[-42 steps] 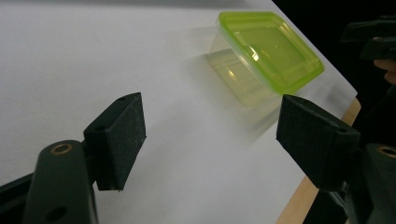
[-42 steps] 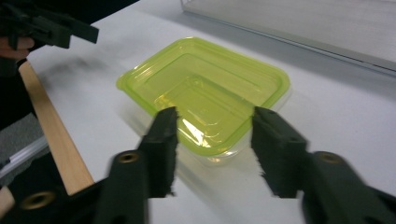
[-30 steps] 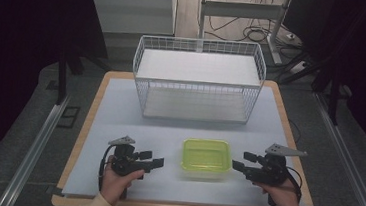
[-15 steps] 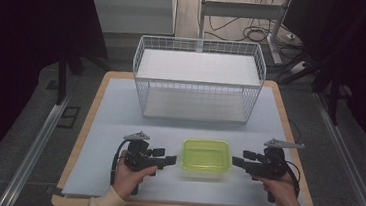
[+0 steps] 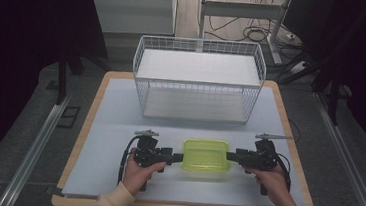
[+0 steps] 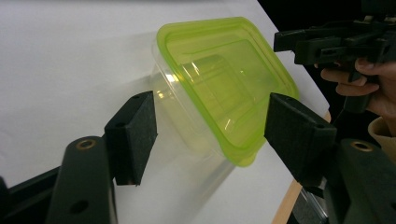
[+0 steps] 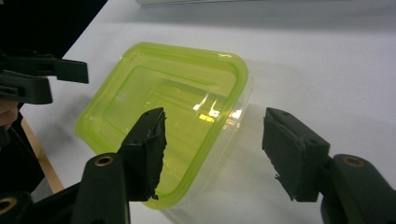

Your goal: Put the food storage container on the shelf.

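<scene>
Two grippers were brought in against a lidded container [image 5: 206,155] from opposite ends, the left gripper [image 5: 176,157] at its left short side and the right gripper [image 5: 231,156] at its right. The container, clear-walled under a yellow-green lid [image 6: 224,79], was set on the white table cover [image 5: 113,127], near the person's edge and well in front of the wire basket [image 5: 198,81].

Both pairs of jaws had just been closing, yet a wide gap was kept on each. In the left gripper view a corner of the container was framed between the pads [image 6: 133,135] without being pressed; in the right gripper view the near end was likewise straddled, one pad [image 7: 147,147] over the lid, the other [image 7: 292,156] beside the clear wall. No grip was seen on either side.

For a sound lift, each gripper would best be pushed further on, so that the lid's rim sits deep between the pads, and closed evenly. Thin plastic was judged likely to flex or slip, so gentle, matched pressure and a level, simultaneous rise would be called for.
</scene>
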`<move>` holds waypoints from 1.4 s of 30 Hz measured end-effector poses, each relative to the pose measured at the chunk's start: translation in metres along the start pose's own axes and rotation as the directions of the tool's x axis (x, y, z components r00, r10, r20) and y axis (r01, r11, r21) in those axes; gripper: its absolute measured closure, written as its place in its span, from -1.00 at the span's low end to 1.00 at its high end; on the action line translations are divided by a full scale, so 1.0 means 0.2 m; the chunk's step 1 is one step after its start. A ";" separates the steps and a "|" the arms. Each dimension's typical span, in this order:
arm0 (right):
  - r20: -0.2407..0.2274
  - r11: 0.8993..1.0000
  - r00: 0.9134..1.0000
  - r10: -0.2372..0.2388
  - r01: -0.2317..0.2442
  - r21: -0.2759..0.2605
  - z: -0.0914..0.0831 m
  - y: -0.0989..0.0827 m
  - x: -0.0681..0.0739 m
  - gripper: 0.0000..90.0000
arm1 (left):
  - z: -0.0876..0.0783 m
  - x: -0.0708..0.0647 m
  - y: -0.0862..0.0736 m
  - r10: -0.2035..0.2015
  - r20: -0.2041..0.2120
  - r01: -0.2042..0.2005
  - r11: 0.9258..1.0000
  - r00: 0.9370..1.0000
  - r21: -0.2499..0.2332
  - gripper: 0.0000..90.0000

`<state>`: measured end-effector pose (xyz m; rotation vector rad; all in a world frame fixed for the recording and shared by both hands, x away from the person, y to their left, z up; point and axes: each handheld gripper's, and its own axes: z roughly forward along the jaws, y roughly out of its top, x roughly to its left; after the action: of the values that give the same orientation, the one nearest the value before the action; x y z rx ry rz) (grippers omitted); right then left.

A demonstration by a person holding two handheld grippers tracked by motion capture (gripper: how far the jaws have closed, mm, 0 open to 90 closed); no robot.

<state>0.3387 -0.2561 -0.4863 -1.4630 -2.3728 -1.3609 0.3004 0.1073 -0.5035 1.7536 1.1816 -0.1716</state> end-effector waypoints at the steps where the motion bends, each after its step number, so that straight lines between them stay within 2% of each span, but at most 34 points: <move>1: 0.000 1.000 1.000 0.002 -0.002 0.002 0.01 0.00 0.00 -0.10 | 0.01 0.00 0.00 0.000 -0.001 0.000 1.000 1.000 0.003 -0.24; 5: -0.002 1.000 1.000 0.008 -0.008 0.007 0.01 0.00 0.00 -0.05 | 0.04 0.03 0.01 -0.022 -0.005 0.022 1.000 1.000 0.012 -0.22; 9: -0.004 1.000 1.000 0.024 -0.024 0.010 0.01 0.00 -0.01 0.03 | 0.06 0.05 0.01 -0.026 -0.006 0.026 1.000 1.000 0.017 -0.16; 14: -0.012 0.998 0.999 0.052 -0.051 0.024 0.02 -0.01 -0.03 0.08 | 0.09 0.05 0.02 -0.035 0.014 0.035 0.999 0.999 0.026 -0.05; 16: -0.014 0.998 0.998 0.053 -0.053 0.027 0.02 -0.01 -0.03 0.09 | 0.10 0.05 0.02 -0.033 0.020 0.032 0.999 0.999 0.039 -0.01; 21: -0.035 0.998 0.998 0.061 -0.059 0.037 0.04 -0.01 -0.04 0.21 | 0.13 0.05 0.02 -0.056 0.041 0.054 0.997 0.998 0.050 0.13; 27: -0.058 0.994 0.995 0.081 -0.077 0.073 0.08 -0.02 -0.05 0.43 | 0.15 0.05 0.02 -0.051 0.007 0.050 0.997 0.999 0.063 0.38; 32: -0.074 0.992 0.992 0.100 -0.094 0.080 0.09 -0.02 -0.05 0.53 | 0.15 0.06 0.02 -0.082 0.030 0.079 0.995 0.996 0.068 0.48; 36: -0.105 0.989 0.986 0.133 -0.125 0.077 0.08 -0.03 -0.07 0.62 | 0.15 0.07 0.02 -0.100 0.058 0.096 0.993 0.993 0.068 0.57; 42: -0.104 0.989 0.985 0.135 -0.128 0.071 0.07 -0.03 -0.06 0.68 | 0.14 0.05 0.02 -0.089 0.063 0.085 0.995 0.994 0.061 0.63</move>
<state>0.3466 -0.2558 -0.5031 -1.4603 -2.1913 -1.2860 0.3186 0.0918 -0.5217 1.7351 1.2163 -0.3164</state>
